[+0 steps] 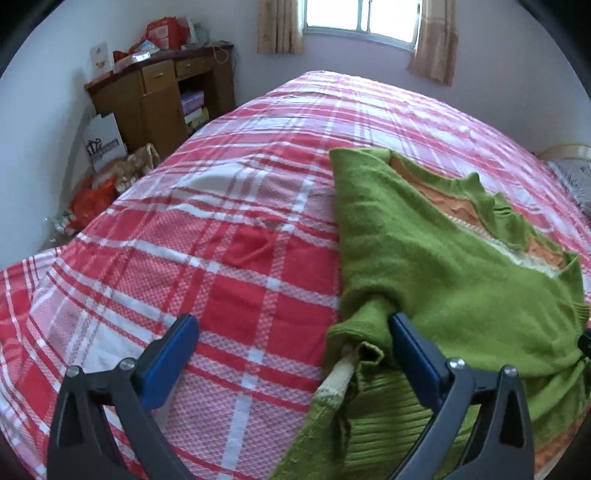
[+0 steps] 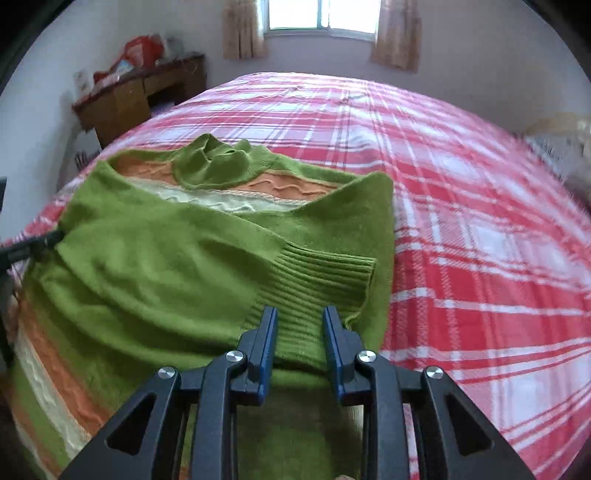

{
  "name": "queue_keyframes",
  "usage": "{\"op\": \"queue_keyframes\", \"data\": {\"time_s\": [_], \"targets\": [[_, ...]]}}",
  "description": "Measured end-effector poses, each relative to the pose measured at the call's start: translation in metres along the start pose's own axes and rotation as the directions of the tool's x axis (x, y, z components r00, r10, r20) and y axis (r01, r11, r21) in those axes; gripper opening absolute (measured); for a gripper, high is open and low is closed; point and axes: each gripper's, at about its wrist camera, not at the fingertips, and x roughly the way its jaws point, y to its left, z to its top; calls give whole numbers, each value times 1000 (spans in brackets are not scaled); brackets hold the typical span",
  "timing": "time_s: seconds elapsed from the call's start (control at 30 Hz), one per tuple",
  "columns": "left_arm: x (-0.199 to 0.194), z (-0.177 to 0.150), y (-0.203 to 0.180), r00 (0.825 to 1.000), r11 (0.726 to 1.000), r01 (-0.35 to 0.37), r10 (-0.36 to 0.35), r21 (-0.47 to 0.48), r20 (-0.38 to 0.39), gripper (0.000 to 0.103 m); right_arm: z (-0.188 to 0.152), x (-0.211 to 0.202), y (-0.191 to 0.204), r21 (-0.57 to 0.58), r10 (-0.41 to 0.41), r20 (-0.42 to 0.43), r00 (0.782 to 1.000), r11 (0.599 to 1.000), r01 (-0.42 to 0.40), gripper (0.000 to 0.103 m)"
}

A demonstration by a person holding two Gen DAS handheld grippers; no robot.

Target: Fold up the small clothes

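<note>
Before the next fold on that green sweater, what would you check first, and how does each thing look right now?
1. Sweater lies on the bedspread: ok.
2. Sleeve cuff folded across the body: ok.
3. Right gripper straddles the cuff, jaws apart: ok.
4. Left gripper wide open, one finger against the sweater's edge: ok.
5. Other sleeve tucked flat: cannot tell.
6. Collar flat: not ok, bunched.

I see a red checked bed cover [image 1: 229,236], a brown desk [image 1: 155,96], and a window [image 2: 321,14] with curtains [image 1: 432,40].
</note>
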Motion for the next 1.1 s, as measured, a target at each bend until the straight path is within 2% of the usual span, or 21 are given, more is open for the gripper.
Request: {"op": "queue_keyframes", "data": {"time_s": [0.1,0.17,0.27,0.33,0.43,0.53,0.77,0.83,0.97,1.03,1.1], "targets": [[-2,1,-3,1000,1000,-5,5,9,8,103,8,-14,3,-9,3,61,998,1000,-3,26],[-8,4,-5,1000,1000,3,-3,1,5,103,16,-9,5,-9,10,56,998,1000,-10,28],[-32,17,-10,995,999,-53,52,8,89,103,19,7,12,-28,-17,35,999,999,18,29],[-42,26,-16,991,999,-42,39,20,130,103,16,15,13,-15,-30,19,999,999,30,29],[-24,32,-26,996,997,-45,40,55,74,103,8,18,17,-19,-25,19,1000,1000,25,29],[7,20,-32,989,980,-146,146,132,15,103,1,13,15,-26,-37,29,999,999,37,29],[10,9,-4,999,998,-37,38,52,-13,103,-12,5,-9,11,-18,36,999,1000,17,29],[8,9,-4,999,998,-39,40,51,-8,103,-10,1,-9,13,-56,40,998,998,55,29],[7,8,-5,999,998,-44,45,41,-9,103,-9,-12,-18,87,-74,80,994,994,67,29],[7,8,-4,999,998,-47,47,38,-7,103,-12,-11,-19,81,-126,69,990,989,120,29],[7,7,-3,999,999,-43,44,33,-6,103,-19,-1,-19,66,-133,30,991,989,131,29]]}}
